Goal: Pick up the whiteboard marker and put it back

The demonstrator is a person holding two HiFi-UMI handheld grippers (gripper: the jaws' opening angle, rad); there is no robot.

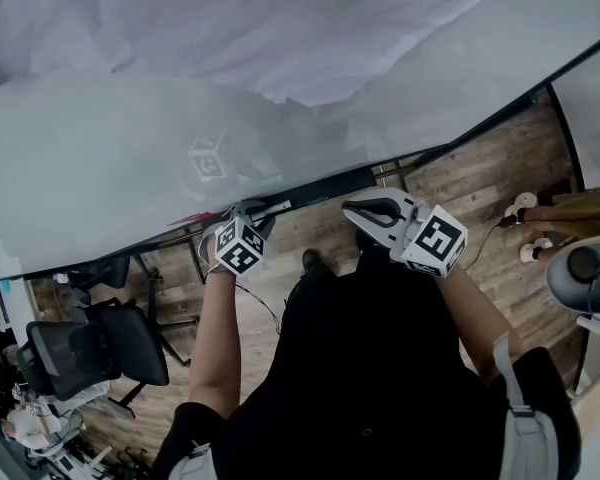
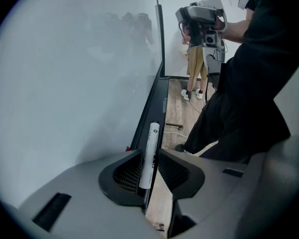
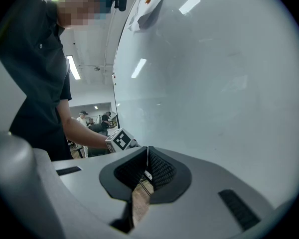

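Fingers, left gripper [image 2: 150, 153]: you have them clamped on the whiteboard marker [image 2: 152, 136], lower centre.
Fingers, right gripper [image 3: 147, 152]: closed together, empty.

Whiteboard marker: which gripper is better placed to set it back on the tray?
Left. The whiteboard marker is clamped between the left gripper's jaws, lined up along the whiteboard's tray. The right gripper has its jaws together, holding nothing.

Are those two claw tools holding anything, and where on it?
The left gripper grips the white whiteboard marker by its near half, with the far end sticking out ahead. The right gripper is shut and empty.
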